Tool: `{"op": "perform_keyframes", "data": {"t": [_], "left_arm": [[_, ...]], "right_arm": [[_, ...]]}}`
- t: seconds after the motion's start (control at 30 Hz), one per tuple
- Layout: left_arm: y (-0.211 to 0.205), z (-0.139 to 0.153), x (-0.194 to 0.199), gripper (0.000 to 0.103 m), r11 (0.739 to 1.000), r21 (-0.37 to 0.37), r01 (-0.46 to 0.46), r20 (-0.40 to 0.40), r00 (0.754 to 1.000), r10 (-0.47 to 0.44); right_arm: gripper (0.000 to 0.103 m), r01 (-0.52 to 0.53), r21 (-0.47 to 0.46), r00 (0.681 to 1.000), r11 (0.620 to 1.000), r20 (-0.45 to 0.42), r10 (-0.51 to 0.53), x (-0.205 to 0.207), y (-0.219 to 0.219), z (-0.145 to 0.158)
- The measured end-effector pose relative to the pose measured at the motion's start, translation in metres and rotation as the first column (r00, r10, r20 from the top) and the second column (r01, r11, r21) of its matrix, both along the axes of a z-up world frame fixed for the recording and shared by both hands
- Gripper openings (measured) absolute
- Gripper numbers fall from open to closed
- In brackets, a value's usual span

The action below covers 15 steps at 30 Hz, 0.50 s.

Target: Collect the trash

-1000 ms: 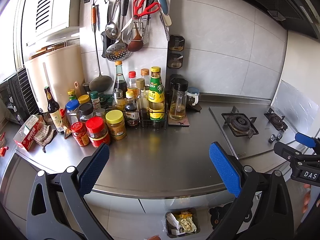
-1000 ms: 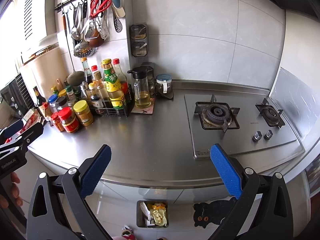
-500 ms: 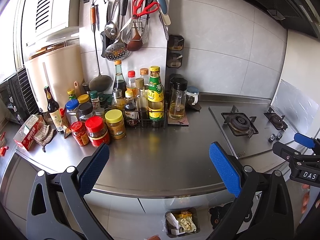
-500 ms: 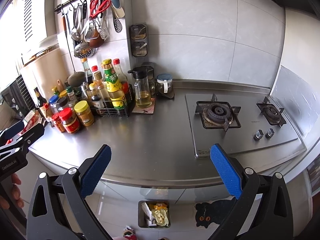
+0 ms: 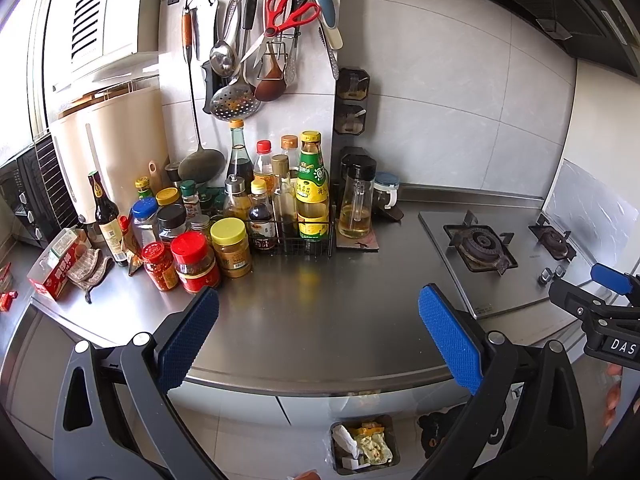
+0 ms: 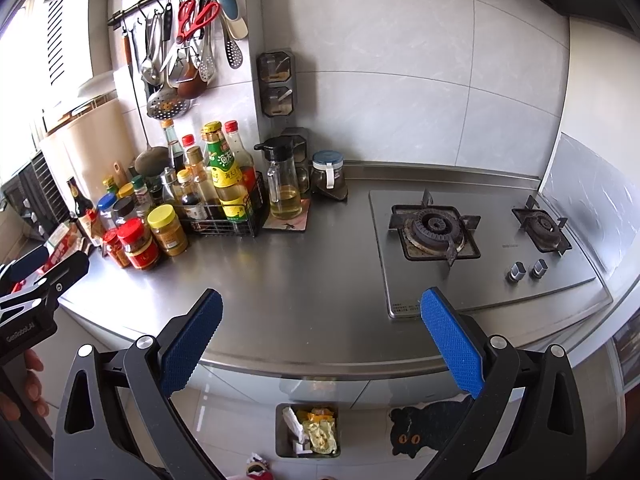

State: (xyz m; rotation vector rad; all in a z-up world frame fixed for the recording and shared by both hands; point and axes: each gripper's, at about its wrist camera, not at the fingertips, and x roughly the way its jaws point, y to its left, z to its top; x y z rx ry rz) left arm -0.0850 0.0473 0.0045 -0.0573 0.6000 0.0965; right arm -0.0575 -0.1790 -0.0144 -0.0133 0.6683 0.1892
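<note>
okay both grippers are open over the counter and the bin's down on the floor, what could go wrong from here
1. The jars crowd the counter's left; a sweep by the left gripper could topple them.
2. The bin already looks full, so added scraps may spill.
3. Litter beside the bin sits at the frame edge, easy to miss.

counter [image 6: 312,280]: steel | left: jars, sauce bottles [image 5: 312,188] | right: gas hob [image 6: 436,232] | wall: hung utensils [image 5: 256,44]

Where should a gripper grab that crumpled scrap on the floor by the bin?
Probably across its bunched middle, straight down from above: the crumpled scrap lies low on the floor beside the bin, with no handle showing. It is partly hidden, so this is a guess.
</note>
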Motion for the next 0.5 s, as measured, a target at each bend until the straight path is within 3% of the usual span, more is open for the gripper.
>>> {"op": "perform_keyframes", "data": {"t": [0.5], "left_arm": [[0.0014,-0.003,0.0071,0.095,0.999,-0.038,-0.018,-0.028,0.999,0.017]], "right_arm": [[0.1,0.01,0.011,1.0,1.0,-0.014,-0.01,0.0046,-0.0003,-0.0076]]}}
